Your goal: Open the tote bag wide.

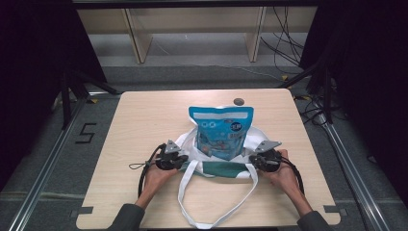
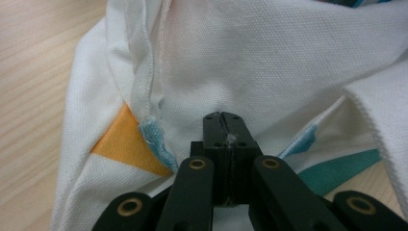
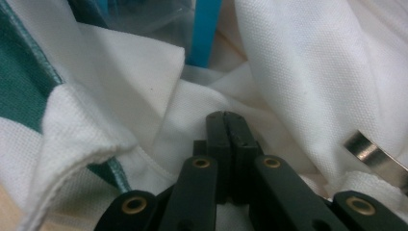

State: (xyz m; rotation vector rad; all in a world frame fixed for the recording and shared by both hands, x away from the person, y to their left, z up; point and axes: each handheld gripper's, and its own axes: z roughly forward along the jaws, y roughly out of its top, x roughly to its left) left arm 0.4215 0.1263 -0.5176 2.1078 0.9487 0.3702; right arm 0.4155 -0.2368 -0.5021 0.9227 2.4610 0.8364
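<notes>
A: Where is the tote bag (image 1: pixel 216 168)?

B: It lies near the front middle of the wooden surface (image 1: pixel 144 115), white cloth with a green band, its long handle loop trailing from the bag towards the person. A blue snack pouch (image 1: pixel 221 131) stands in the bag's mouth, its upper half above the cloth.

A: And the grippers?

B: The left gripper (image 1: pixel 185 158) is at the bag's left edge, the right gripper (image 1: pixel 251 159) at its right edge, with the pouch between them.

A: Are they holding anything?

B: In the left gripper view the jaws are pressed together against white cloth of the bag (image 2: pixel 269 62); whether they pinch a fold I cannot tell. The right gripper view shows the same: jaws closed tight, tips against the cloth (image 3: pixel 288 72).
</notes>
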